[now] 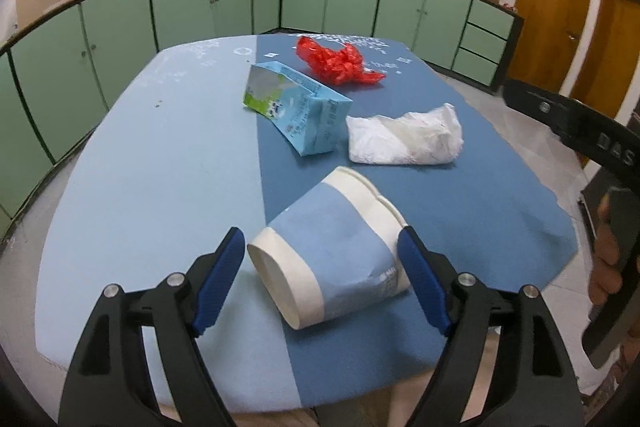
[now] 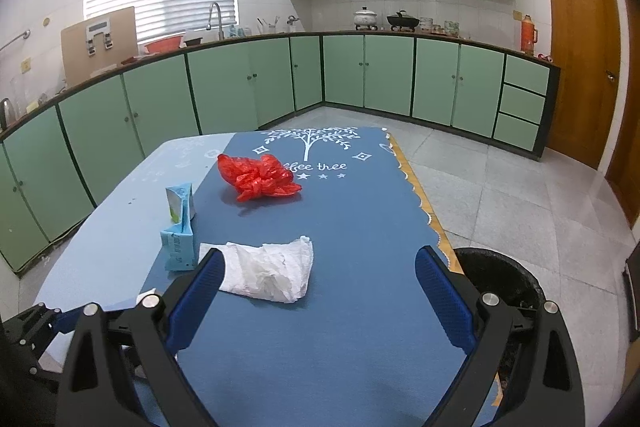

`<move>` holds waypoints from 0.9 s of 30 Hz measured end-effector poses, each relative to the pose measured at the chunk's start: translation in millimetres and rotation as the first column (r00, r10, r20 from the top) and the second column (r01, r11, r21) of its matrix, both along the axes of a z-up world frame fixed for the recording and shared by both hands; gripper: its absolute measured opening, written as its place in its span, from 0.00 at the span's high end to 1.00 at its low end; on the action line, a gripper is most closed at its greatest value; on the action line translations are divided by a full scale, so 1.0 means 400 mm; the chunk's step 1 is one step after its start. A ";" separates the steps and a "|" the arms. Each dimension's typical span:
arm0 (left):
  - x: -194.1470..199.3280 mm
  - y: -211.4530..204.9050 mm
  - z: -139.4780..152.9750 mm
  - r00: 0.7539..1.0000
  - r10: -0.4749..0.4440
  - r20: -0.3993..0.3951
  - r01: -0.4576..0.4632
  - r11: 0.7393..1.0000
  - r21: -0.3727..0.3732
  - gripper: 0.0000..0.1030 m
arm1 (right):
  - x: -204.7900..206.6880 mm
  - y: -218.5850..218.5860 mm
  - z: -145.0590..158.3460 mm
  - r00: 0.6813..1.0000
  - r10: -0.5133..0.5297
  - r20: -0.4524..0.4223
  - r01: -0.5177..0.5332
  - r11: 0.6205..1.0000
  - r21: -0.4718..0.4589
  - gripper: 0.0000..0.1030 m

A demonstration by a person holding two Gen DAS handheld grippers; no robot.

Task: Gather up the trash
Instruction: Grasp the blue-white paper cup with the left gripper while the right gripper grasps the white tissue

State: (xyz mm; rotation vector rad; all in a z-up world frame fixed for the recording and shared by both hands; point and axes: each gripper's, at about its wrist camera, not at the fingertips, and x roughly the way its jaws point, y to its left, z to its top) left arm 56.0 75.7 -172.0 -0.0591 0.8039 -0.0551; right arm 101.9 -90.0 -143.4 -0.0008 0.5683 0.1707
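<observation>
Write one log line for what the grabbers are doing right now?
left gripper: open, around tipped paper cup | right gripper: open, empty | bin: beside table

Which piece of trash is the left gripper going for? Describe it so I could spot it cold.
On the blue table, at the near end, a paper cup lies on its side between the open left gripper fingers. It is blue with white bands, unlike the milk carton and crumpled white tissue behind it.

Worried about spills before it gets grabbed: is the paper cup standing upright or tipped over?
Tipped over. The paper cup lies on its side on the table, base towards the camera, rim pointing away, between the left gripper's open fingers.
</observation>
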 end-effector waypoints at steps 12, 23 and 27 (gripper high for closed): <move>0.033 0.042 0.029 0.997 0.077 0.030 -0.075 0.996 -0.050 0.31 | 0.008 -0.008 -0.007 1.000 0.001 -0.012 -0.002 1.000 -0.007 0.09; -0.011 0.008 0.004 0.999 0.004 -0.034 -0.006 0.999 -0.046 0.17 | 0.010 -0.013 -0.023 0.999 0.006 -0.032 -0.006 1.000 -0.003 0.09; 0.005 -0.001 -0.026 0.998 -0.002 -0.070 0.000 0.999 -0.038 0.14 | 0.012 -0.019 -0.023 1.000 0.001 -0.031 -0.001 1.000 0.000 0.09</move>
